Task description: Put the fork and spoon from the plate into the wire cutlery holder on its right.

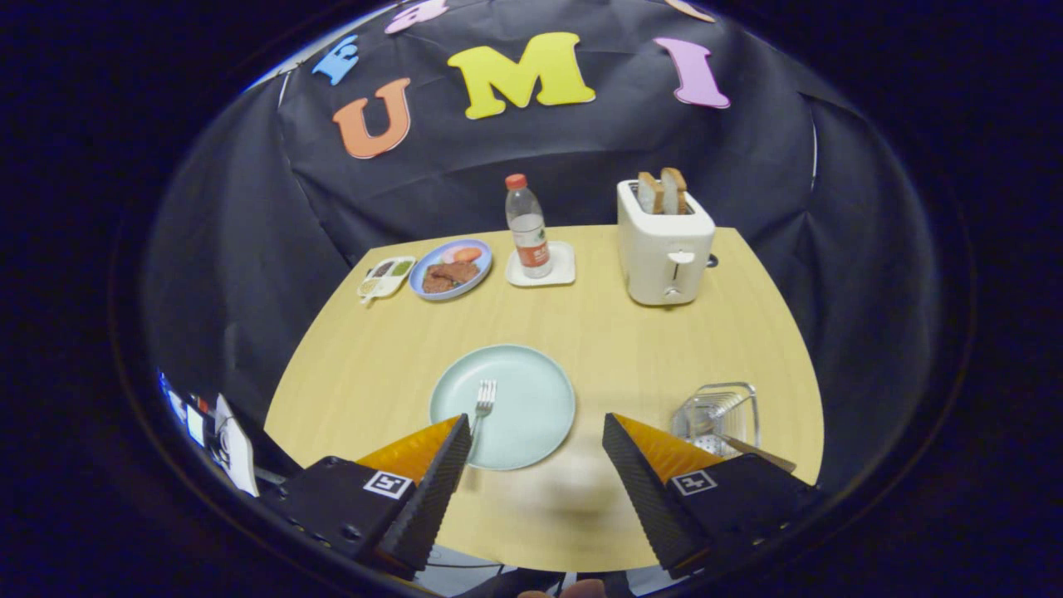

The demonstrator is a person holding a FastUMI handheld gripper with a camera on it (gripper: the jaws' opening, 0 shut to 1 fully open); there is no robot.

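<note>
At the far side of the light wooden table [581, 332] stand a cream toaster [664, 249] holding two bread slices [662, 191], a red-capped clear plastic bottle [528, 226] on a white square coaster [563, 270], a blue plate of food [451, 267] and a small white divided dish [385, 277].

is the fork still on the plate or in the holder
On the plate: the fork lies on the plate, tines away, by the open gripper.

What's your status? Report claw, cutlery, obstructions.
Claw open, holding nothing. Fork on plate, by left finger. Utensil handle sticking out of holder. Nothing blocking the fork.
</note>
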